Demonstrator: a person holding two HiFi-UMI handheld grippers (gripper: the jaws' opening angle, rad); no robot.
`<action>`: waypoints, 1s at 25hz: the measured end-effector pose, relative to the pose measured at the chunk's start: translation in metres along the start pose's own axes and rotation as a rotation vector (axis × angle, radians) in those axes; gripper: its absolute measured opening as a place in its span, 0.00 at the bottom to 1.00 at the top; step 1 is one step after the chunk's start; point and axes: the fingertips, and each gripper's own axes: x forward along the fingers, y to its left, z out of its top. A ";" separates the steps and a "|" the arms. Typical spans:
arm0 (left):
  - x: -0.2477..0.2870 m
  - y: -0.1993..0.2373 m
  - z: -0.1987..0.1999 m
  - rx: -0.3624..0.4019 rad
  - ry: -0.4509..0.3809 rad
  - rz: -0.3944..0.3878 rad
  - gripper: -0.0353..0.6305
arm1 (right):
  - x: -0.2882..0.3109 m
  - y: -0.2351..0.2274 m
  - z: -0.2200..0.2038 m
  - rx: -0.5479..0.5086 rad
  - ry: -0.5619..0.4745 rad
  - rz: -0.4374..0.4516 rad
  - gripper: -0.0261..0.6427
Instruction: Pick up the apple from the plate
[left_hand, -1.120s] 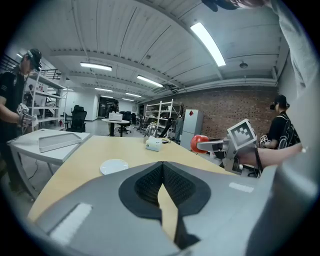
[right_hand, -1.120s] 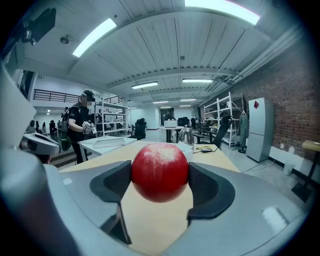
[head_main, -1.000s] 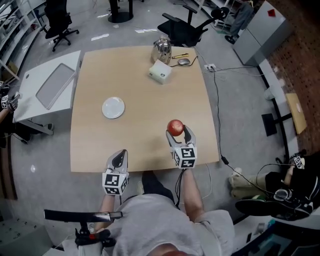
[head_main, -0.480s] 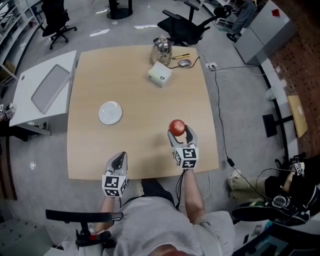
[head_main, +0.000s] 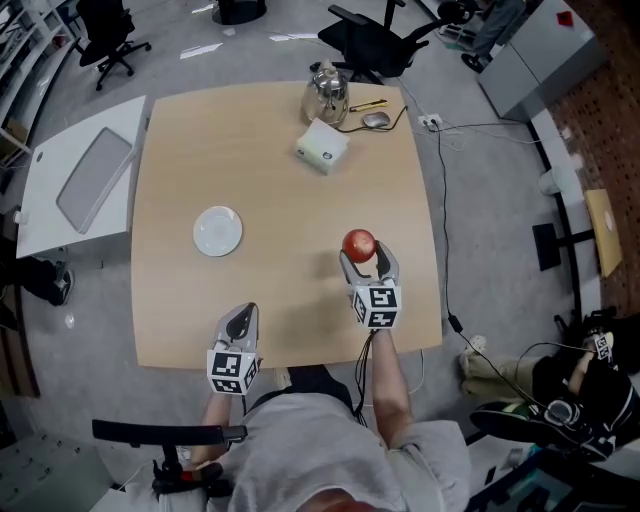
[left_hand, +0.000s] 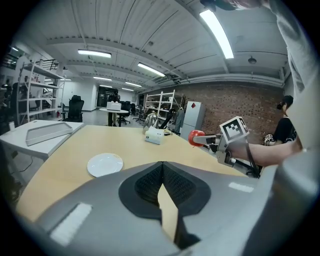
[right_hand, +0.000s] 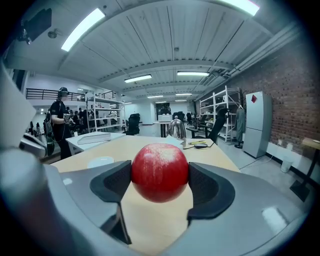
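A red apple (head_main: 358, 244) hangs above the wooden table (head_main: 280, 110), clamped between the pads of my right gripper (head_main: 362, 256); the right gripper view shows the apple (right_hand: 159, 171) filling the gap between both pads. The white plate (head_main: 218, 231) lies bare on the table's left half, well away from the apple, and shows again as the plate (left_hand: 105, 164) in the left gripper view. My left gripper (head_main: 238, 322) stays near the table's front edge, its jaws closed together on nothing. From there the apple (left_hand: 195, 137) is seen to the right.
At the table's far side stand a metal kettle (head_main: 325, 98), a white box (head_main: 322, 145), a computer mouse (head_main: 376, 120) and a yellow pen. A white side table with a tray (head_main: 88, 178) stands left. Office chairs and cables lie on the floor around.
My right gripper with the apple has stayed almost in place above the table. The head camera has shifted a little. The left gripper has not moved.
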 end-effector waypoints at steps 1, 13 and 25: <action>0.003 0.001 -0.001 -0.002 0.006 -0.001 0.08 | 0.004 -0.002 -0.001 0.000 0.004 0.000 0.58; 0.044 0.006 -0.001 -0.014 0.058 -0.012 0.08 | 0.050 -0.026 -0.018 0.009 0.049 0.008 0.58; 0.074 0.012 -0.009 -0.027 0.101 -0.018 0.08 | 0.096 -0.052 -0.027 0.011 0.060 0.005 0.58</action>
